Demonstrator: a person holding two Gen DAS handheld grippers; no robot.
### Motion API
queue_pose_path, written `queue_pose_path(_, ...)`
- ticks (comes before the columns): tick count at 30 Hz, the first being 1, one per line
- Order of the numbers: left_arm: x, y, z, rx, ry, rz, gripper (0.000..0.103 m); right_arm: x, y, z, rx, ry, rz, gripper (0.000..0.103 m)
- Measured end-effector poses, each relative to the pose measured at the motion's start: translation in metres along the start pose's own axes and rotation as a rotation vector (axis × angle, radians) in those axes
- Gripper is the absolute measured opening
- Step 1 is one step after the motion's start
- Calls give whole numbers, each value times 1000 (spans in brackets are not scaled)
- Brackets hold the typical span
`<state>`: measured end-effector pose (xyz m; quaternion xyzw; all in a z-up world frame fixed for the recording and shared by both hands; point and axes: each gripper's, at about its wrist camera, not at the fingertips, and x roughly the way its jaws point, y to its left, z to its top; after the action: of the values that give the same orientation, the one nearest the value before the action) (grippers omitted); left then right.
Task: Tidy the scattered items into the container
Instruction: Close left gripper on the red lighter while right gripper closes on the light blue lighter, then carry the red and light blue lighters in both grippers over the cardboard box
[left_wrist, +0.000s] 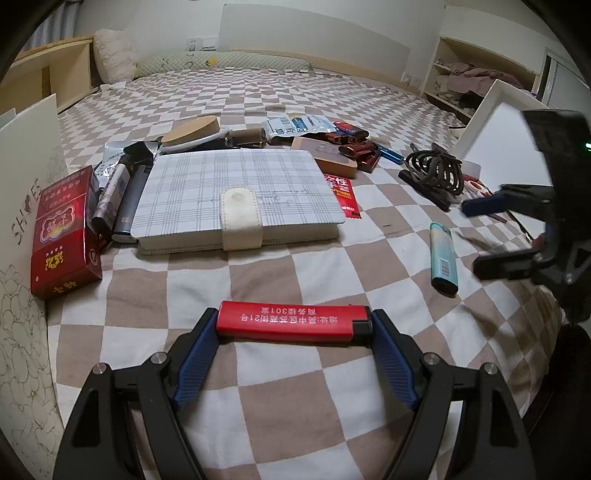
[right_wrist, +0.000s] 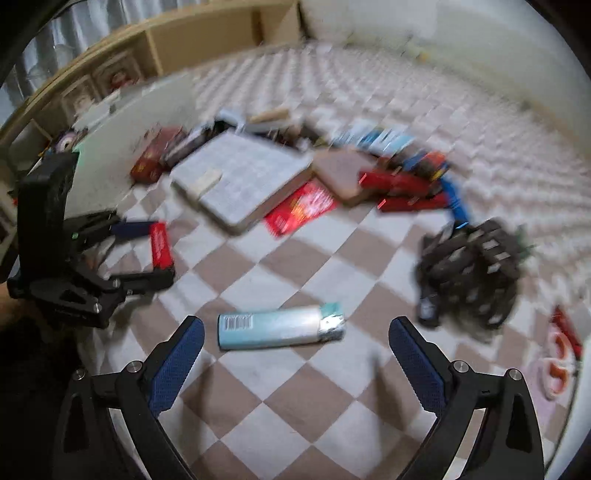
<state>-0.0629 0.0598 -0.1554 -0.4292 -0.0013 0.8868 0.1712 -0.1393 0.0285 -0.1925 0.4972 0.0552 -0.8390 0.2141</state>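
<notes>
"SHOES" on white box (left_wrist: 26, 206)

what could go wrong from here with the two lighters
1. The left gripper holds the red lighter only by its two ends, near the fingertips, so it might pivot or slip out when carried.
2. The right gripper is open, with the teal lighter lying loose and slightly askew between its fingers; closing could nudge it aside.

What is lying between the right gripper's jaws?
A pale teal lighter lies on the checkered bedsheet between the open jaws of the right gripper, touching neither. The right wrist view shows it.
</notes>
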Motion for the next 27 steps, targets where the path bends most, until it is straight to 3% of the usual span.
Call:
queue_pose_path(5,0,-1,-1,18,-2,-1,81,20,8,1,-54,61,31,100)
queue_pose_path(8,0,0,0,18,3,-6,81,27,10,3,-78,61,8,100)
queue_pose_path(12,0,0,-2,25,-5,-7,81,28,14,2,-91,46,-18,85)
queue_pose_path(18,2,-1,6,8,39,11,81,19,29,-15,-11,-9,-120,83)
queue_pose_path(27,-11,2,3,-44,41,13,80,1,36,-35,279,-99,-145,83)
